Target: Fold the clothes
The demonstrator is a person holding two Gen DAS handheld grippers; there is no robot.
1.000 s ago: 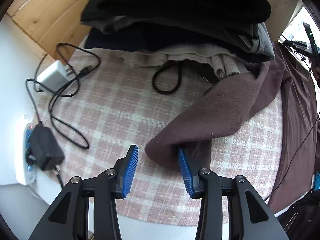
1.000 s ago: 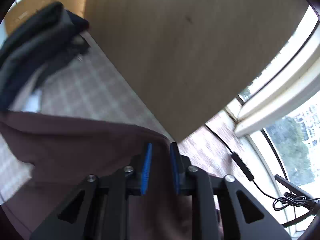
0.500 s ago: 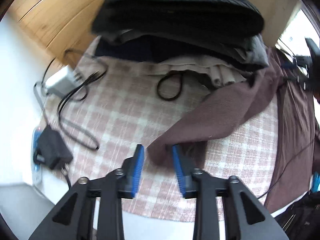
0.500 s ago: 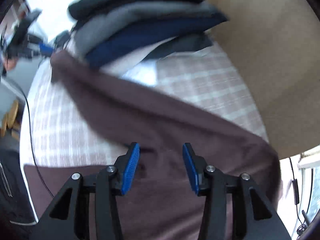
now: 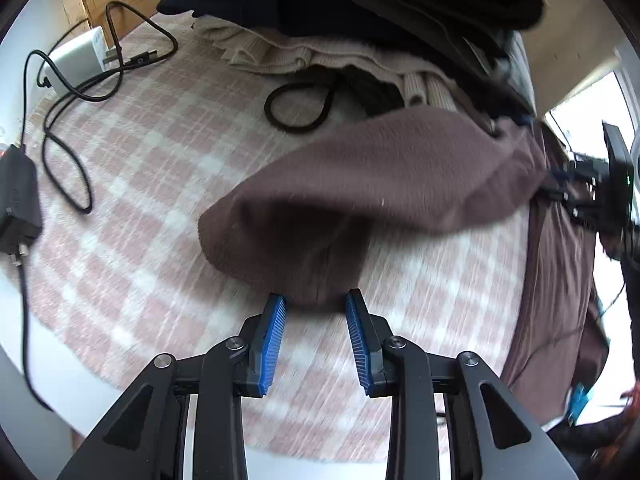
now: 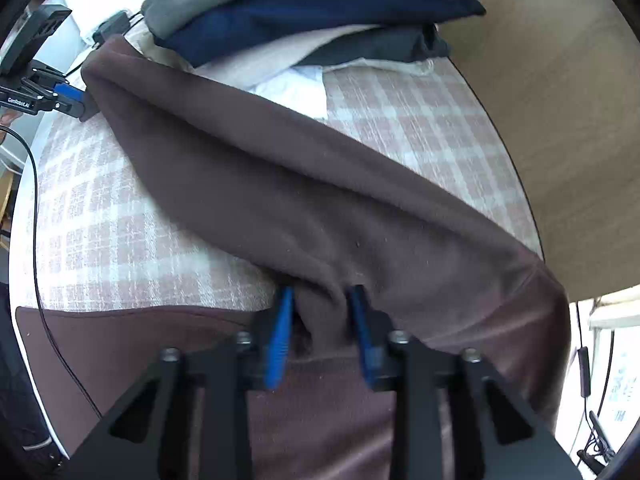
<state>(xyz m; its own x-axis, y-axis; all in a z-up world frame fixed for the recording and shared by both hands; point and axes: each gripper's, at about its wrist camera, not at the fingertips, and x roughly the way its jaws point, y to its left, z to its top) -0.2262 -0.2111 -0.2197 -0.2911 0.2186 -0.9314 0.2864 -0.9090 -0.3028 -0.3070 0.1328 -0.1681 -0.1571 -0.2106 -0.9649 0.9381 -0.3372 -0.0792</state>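
My left gripper [image 5: 316, 312] has been closing around the brown garment's [image 5: 360, 184] end mid-bed; my right gripper [image 6: 322, 320] has narrowed onto a bunched fold near the bed's [image 6: 100, 208] edge. I'd pull taut before laying flat.

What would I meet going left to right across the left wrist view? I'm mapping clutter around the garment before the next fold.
Black power adapter → white charger → looped black cord → brown garment → the other gripper at the right edge.
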